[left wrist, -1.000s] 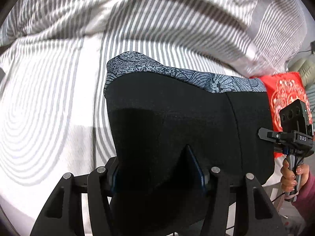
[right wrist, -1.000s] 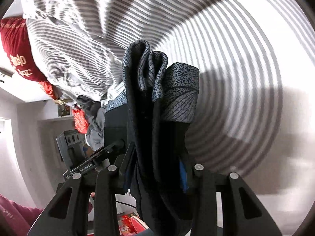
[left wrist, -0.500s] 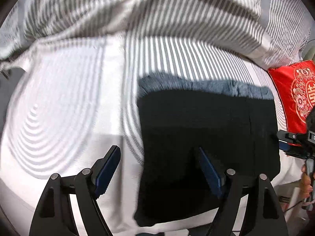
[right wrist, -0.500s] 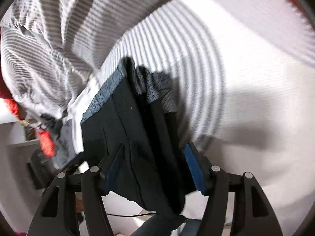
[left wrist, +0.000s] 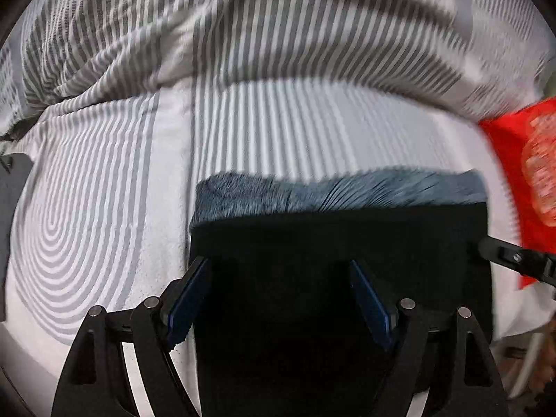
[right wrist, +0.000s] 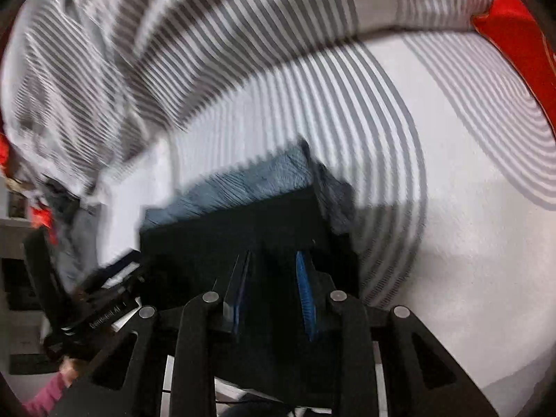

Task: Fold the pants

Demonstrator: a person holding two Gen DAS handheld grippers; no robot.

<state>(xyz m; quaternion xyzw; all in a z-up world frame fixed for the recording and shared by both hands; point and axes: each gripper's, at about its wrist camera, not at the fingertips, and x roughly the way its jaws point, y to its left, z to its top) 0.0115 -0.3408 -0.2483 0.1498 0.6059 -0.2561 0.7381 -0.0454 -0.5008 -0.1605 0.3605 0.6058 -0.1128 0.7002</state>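
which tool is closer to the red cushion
Right. In the left wrist view the right tool juts in beside the red cushion, at the far edge of the folded pants; the left tool hangs over their opposite end.

Both grippers are black with blue-padded fingers (left wrist: 370,304) and silver pivot screws (the sleeve (right wrist: 41,398) looks magenta).

Grey-striped sheet (left wrist: 104,208), rumpled striped duvet (left wrist: 278,34) behind, red cushion (left wrist: 514,160) at edge
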